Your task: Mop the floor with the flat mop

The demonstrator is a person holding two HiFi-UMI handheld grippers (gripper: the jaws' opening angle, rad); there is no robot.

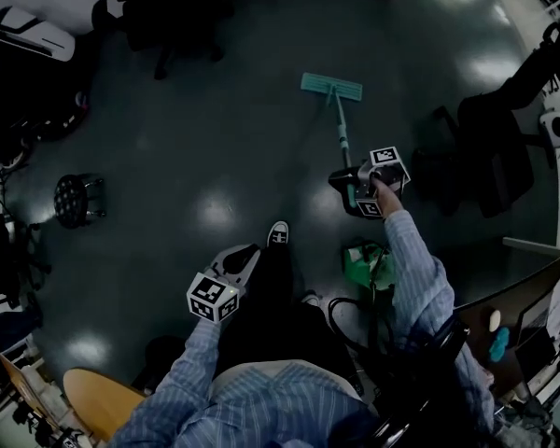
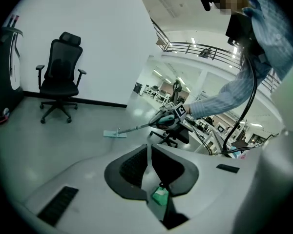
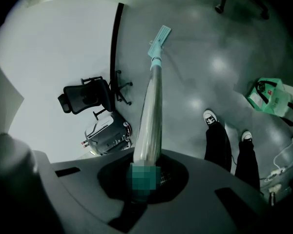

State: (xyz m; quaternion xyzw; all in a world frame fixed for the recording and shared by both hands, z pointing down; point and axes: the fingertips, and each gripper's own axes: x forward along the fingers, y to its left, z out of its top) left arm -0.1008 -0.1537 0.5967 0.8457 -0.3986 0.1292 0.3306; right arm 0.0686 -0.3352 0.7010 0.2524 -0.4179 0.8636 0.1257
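Clamping the handle of the flat mop (image 1: 339,124) in my right gripper (image 1: 350,185), I see its teal head flat on the floor (image 1: 215,147) ahead, while my left gripper (image 1: 235,264) hangs by my leg, jaws seemingly almost together, empty.

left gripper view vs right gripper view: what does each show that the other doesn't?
Left gripper view only: the right hand-held gripper seen from outside, clamped on the mop pole, plus the striped sleeve and a railing. Right gripper view only: the pole running straight out of that gripper's own jaws, the person's shoes and a green bag. Both: the flat mop head on the floor, and a black office chair.
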